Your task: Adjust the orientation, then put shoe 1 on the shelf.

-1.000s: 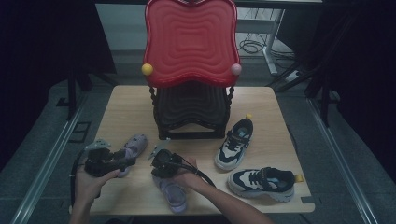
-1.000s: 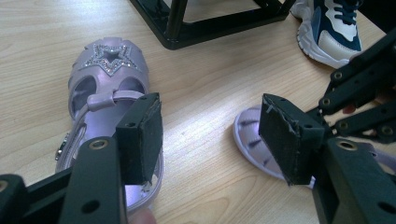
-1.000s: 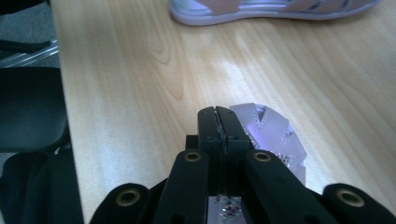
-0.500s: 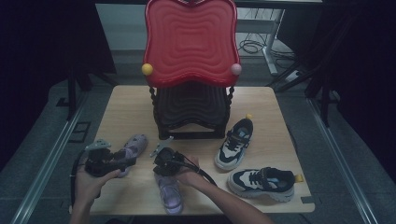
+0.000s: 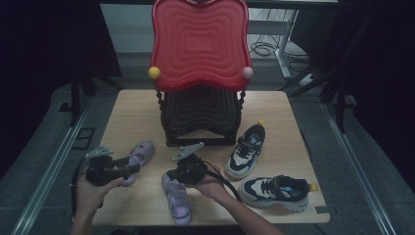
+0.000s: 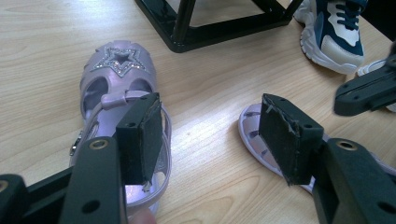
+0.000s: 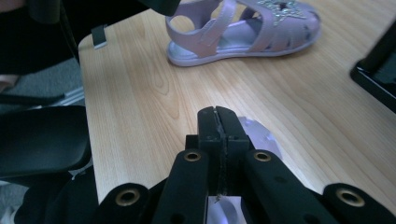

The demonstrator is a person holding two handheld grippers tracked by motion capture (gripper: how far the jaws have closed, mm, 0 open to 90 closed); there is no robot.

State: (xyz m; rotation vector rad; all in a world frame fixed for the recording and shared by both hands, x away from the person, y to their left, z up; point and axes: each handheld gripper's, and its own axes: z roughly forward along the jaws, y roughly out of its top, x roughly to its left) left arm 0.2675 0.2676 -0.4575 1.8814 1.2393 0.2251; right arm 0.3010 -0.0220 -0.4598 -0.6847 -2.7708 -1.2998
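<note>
Two lilac sandals lie on the wooden table. One sandal has a glittery star on its toe. My left gripper hangs open over it, with one pad above the heel strap and bare table between the jaws. The other sandal lies near the front edge, toe towards me. Just above its far end my right gripper is shut, pads pressed flat together with nothing seen between them.
A black rack with a red wavy top stands mid-table. Two navy and white sneakers lie at the right. The table's left edge drops to a dark floor.
My right gripper has shifted and lifted a little over the near sandal, so more of that sandal shows. The left gripper has kept still.
</note>
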